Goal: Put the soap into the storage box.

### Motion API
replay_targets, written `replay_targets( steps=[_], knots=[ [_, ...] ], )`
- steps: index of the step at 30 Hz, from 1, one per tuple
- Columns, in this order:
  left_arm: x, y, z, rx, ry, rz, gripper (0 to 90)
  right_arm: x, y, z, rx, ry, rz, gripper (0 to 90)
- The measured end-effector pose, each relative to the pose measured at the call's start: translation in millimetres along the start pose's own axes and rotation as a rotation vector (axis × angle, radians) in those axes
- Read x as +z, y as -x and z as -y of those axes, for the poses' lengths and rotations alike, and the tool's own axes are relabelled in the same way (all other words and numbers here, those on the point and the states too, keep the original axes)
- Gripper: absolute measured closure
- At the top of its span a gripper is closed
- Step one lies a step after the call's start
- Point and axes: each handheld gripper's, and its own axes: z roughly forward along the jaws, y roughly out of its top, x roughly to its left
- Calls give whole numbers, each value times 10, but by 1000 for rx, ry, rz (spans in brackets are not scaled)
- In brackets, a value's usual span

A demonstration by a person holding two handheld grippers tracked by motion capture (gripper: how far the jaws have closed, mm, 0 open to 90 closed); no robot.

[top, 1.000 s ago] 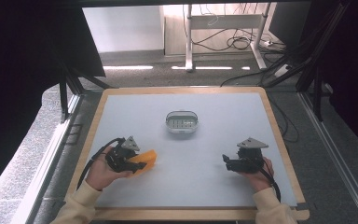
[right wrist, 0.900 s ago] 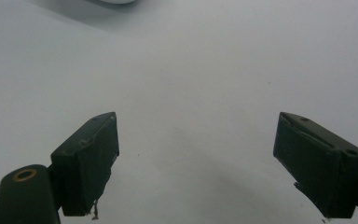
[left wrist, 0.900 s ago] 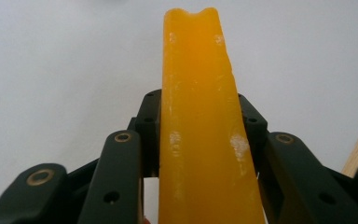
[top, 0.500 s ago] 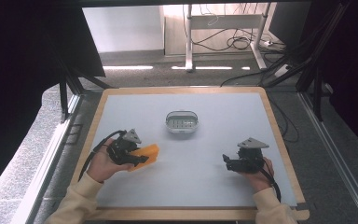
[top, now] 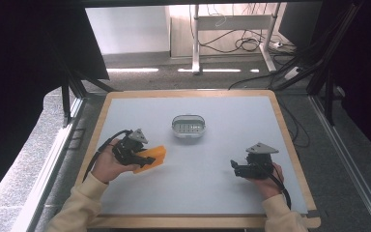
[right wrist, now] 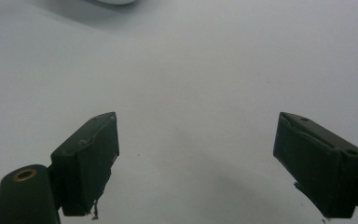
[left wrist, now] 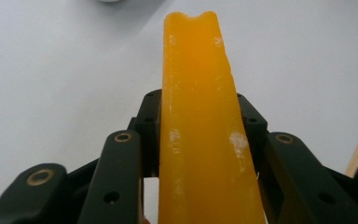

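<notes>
Left claw (top: 142,158): clamped on an orange bar (top: 150,158), edge-on between the jaws in the left gripper view, long axis running straight out from the claw toward the white dish (top: 189,127). Bar held at the left part of the white surface (top: 212,164), just above it. Dish lies ahead and to the right of the bar's free end, near, not touching. Right claw (top: 235,166): wide, empty, over bare surface, well apart from the bar; left hand is nearer the dish.
</notes>
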Motion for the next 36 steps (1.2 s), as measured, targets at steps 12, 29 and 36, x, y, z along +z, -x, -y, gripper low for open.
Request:
replay_targets(
  steps=[12,29,36],
  knots=[
    [-44,-41,-89,9,20,5,621,-3,2,-1,3,2,-1,144],
    [-92,-107,-280,17,44,14,621,-5,6,0,5,2,0,144],
    [-102,-153,-359,21,58,9,621,-9,-2,-5,0,8,-7,143]
  ],
)
